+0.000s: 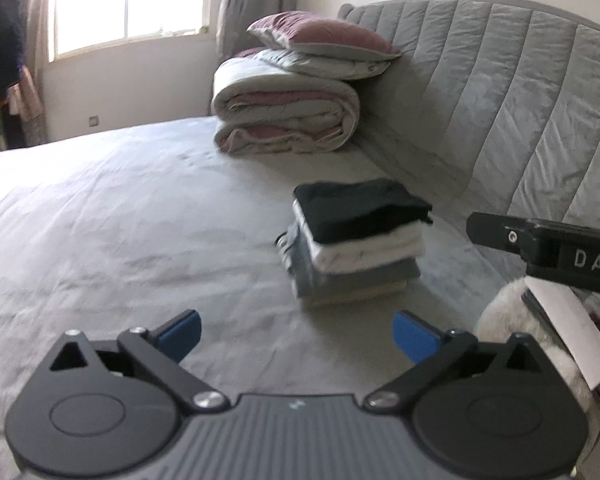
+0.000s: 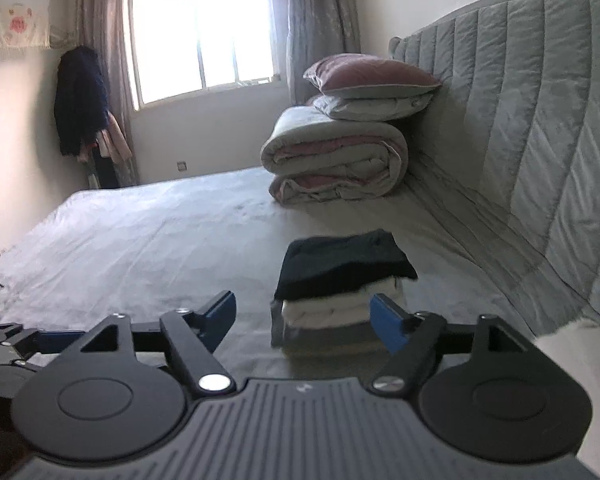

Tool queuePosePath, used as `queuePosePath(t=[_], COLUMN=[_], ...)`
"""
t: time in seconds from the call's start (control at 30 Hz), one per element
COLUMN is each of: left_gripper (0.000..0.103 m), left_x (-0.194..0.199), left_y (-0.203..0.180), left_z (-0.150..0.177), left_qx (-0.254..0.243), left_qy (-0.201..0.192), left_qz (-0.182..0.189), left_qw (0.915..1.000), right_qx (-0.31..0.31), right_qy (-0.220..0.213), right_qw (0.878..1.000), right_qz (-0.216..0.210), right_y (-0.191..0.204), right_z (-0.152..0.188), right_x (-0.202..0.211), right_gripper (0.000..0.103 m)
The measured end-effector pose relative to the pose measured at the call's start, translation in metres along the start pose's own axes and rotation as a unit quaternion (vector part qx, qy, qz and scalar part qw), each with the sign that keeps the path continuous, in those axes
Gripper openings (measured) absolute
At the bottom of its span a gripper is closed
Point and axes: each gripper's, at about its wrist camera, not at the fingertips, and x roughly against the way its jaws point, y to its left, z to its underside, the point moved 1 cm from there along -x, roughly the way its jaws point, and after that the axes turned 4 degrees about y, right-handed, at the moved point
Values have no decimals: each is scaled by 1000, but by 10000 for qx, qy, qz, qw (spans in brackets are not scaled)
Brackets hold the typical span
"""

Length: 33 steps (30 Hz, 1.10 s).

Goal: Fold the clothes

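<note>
I am holding my left gripper [image 1: 296,334] over the pale grey bedsheet [image 1: 120,220], its blue-padded fingers [image 1: 182,334] spread wide apart with nothing between them. Far to the left, a bright window [image 2: 202,36] is shining between grey curtains [image 2: 320,20], and a dark garment [image 2: 80,100] is hanging in the corner. Moving right, a rolled grey-and-pink quilt [image 1: 284,116] is lying at the far side of the bed with two pillows, one grey [image 1: 324,65] and one mauve [image 1: 320,34], stacked on top. Nearer me and right of centre, the neat stack of folded clothes [image 1: 356,240] is sitting on the sheet: a black piece on top, white beneath, then grey, then a pale tan layer at the bottom. My right gripper [image 2: 304,320] is hanging just in front of that stack, jaws also wide and empty, touching none of it. Along the right, the grey quilted headboard [image 1: 520,100] is rising behind the bed. At the near right edge something white and fluffy [image 1: 500,312] is showing; I cannot tell what it is.
</note>
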Motion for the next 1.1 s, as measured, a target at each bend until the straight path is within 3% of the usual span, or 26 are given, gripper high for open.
queuePosePath(t=[0.13,0.3,0.53,1.1], left_gripper=[102,102,102,102], left_x=[22,40,63,78], left_y=[3,7,3,6], left_z=[12,24,37,44], left_qx=[81,101,-132,-139], left_qy=[83,440,360,366], left_qz=[-135,-121,-344,-265], left_qw=[9998,9989,9987,9989], right_qx=[-176,-389,-469,-313], right_qy=[181,464,698,696], right_qw=[9995,9973,9957,9957], right_qz=[199,420,386,520], right_y=[10,23,38,53], right_z=[8,20,34,44], right_x=[14,30,49,64], right_gripper=[103,103,103,103])
